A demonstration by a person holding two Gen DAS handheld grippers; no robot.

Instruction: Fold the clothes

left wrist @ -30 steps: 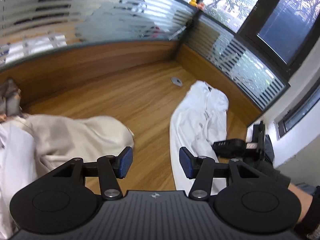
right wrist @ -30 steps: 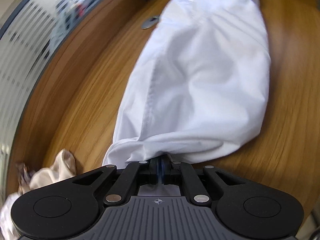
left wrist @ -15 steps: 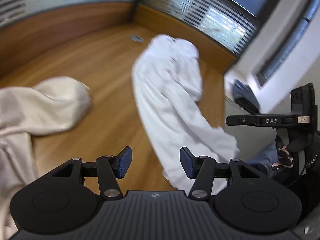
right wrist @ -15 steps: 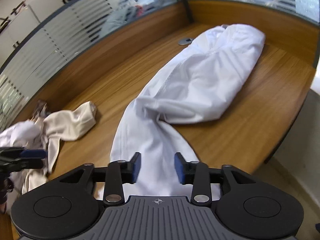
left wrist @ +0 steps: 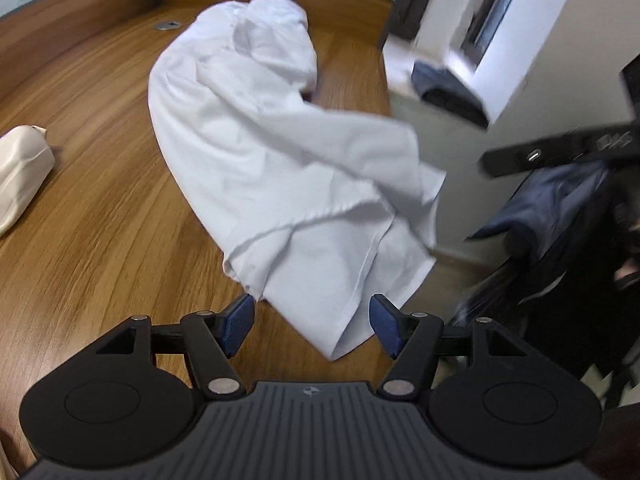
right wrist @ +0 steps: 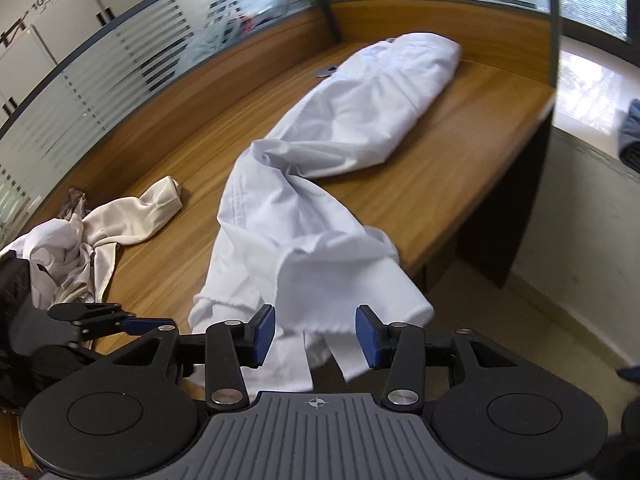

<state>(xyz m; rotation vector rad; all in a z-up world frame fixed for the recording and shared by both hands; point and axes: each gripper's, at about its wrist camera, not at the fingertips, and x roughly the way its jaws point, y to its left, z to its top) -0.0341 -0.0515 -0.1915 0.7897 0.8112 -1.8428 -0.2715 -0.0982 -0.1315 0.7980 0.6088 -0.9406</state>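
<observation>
The white garment (right wrist: 344, 128) lies rumpled lengthwise on the wooden desk, near end seemingly overhanging its edge.

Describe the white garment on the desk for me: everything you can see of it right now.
The white garment is thin, creased woven cloth with stitched seams and hemmed edges, lying unfolded in a long crumpled strip across the wooden desk. Its far end is bunched near the desk's back corner; its near end spills over the front edge and hangs loose. That hanging end shows between the pads of the left claw and the right claw; both claws are opening and neither presses on it. It lies apart from the beige garment.
</observation>
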